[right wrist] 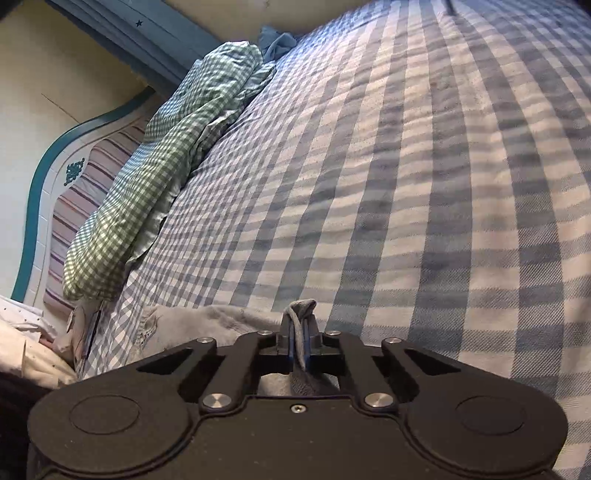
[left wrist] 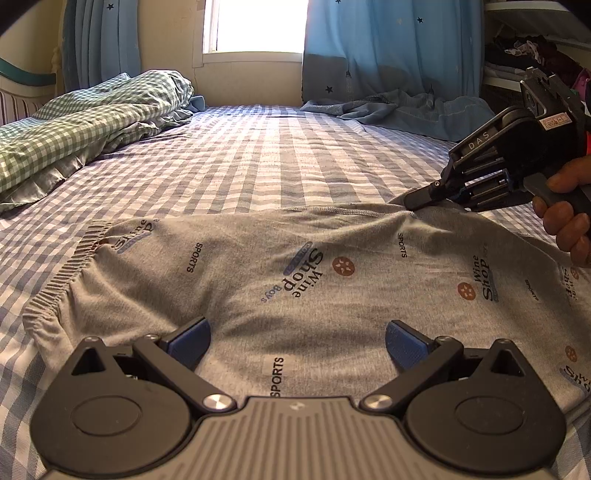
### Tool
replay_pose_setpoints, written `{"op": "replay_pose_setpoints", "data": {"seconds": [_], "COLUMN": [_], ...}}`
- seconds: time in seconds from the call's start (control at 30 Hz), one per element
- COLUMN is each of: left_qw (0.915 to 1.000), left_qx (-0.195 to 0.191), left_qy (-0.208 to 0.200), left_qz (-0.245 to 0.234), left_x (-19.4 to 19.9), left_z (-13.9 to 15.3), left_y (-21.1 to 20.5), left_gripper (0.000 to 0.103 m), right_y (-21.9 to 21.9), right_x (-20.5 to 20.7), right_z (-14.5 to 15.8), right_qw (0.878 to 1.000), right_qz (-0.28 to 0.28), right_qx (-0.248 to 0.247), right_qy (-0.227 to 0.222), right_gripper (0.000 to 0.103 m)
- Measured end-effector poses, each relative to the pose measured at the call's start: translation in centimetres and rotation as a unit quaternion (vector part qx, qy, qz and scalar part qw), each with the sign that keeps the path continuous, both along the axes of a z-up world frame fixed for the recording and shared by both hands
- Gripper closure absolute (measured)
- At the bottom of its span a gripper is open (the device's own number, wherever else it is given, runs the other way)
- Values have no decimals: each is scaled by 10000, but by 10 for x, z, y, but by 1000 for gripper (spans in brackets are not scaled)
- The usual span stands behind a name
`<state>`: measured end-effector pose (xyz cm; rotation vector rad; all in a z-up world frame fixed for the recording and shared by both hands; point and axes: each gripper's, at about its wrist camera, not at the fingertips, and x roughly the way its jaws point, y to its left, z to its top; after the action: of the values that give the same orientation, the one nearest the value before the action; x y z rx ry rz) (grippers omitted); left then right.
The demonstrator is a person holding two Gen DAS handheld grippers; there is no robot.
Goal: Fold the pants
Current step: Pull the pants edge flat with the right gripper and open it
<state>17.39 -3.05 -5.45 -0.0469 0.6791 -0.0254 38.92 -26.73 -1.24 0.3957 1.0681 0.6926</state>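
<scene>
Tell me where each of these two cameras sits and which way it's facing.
Left wrist: on the left gripper, fingers open above the grey pants, facing the window; the right gripper and a hand show.
Right wrist: on the right gripper, shut on a pants fold, facing the headboard.
Shared: pants, checked bedsheet, green gingham quilt.

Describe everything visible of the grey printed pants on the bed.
The grey pants look like soft knit, printed with "SPORTS", "Wine Shop" and brown round motifs. They lie spread, slightly wrinkled, on the blue checked sheet, with the gathered elastic waistband at the left. The right gripper is shut on a pinch of the far edge, lifting it a little. The left gripper hovers open above the near part.
</scene>
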Motion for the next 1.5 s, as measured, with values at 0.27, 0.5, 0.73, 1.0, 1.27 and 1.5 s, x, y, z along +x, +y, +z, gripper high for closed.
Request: {"op": "replay_pose_setpoints", "data": {"seconds": [0.27,0.5,0.73,1.0,1.27,1.5], "left_qw": [10000,10000,9999,9999,9999,9992], "left_qx": [68,66,110,129,157,188], "left_qy": [20,18,24,25,37,-244], "left_qz": [0,1,-3,-2,-1,-266], "left_x": [1,1,0,-1,0,-10], "left_z": [0,0,2,2,2,22], "left_y": [-2,-2,-4,-4,-4,-41], "left_gripper": [1,1,1,1,1,0], "right_y": [0,-11,-22,-44,-117,-154], "right_x": [15,8,-55,-144,-218,-284], "right_z": [-17,-19,27,6,-28,-43], "right_qw": [9995,9985,9764,9197,8296,7836], "right_qz": [-234,-495,-711,-917,-2040,-2446], "right_qx": [-182,-186,-1363,-2891,-4339,-4616], "right_qy": [-60,-117,-1519,-2495,-2861,-3364], "right_gripper": [101,83,28,17,1,1]}}
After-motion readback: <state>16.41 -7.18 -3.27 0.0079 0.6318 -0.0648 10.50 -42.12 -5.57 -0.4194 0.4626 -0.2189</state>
